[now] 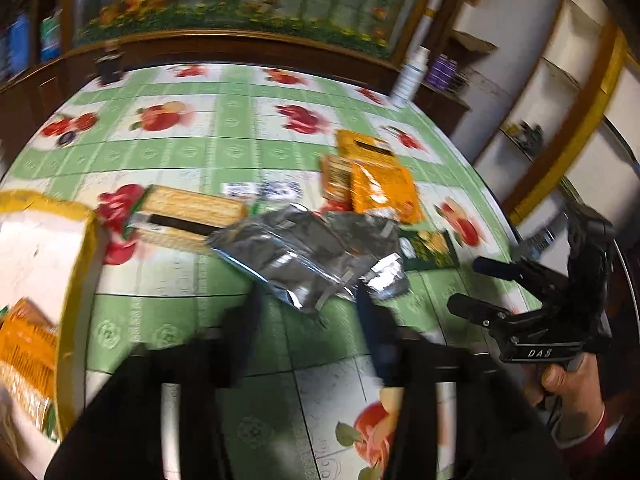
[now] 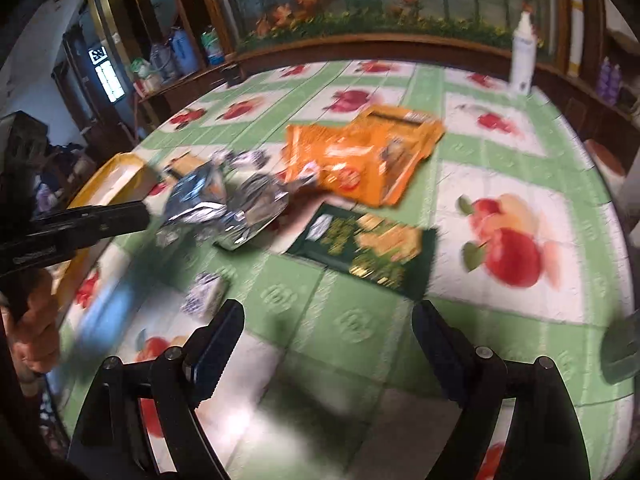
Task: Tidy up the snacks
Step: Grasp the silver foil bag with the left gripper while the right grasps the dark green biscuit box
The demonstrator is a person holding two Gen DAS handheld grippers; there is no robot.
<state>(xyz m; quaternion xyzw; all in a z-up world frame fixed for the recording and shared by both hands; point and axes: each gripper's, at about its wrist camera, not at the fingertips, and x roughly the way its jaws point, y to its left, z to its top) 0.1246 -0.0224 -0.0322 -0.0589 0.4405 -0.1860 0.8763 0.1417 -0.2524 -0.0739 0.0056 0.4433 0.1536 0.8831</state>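
Note:
Snack packs lie in a loose heap on the fruit-print tablecloth (image 1: 192, 152). Silver foil bags (image 1: 304, 256) lie in the middle, also in the right wrist view (image 2: 228, 204). Orange packs (image 1: 380, 184) (image 2: 360, 156) lie behind them, a dark green pack (image 1: 430, 250) (image 2: 368, 248) to the right, a cracker pack (image 1: 188, 216) to the left. A yellow-rimmed white tray (image 1: 76, 264) (image 2: 124, 168) at the left holds an orange pack (image 1: 28, 344). My left gripper (image 1: 312, 312) is open just before the foil bags. My right gripper (image 2: 328, 328) is open and empty over the cloth, also seen in the left wrist view (image 1: 468, 284).
A white spray bottle (image 1: 408, 76) (image 2: 522, 56) stands at the table's far edge. A small blue-and-white packet (image 2: 206, 292) lies near my right gripper. A dark wooden cabinet with a flower picture (image 1: 240, 0) runs behind the table. White shelves (image 1: 560, 80) stand at the right.

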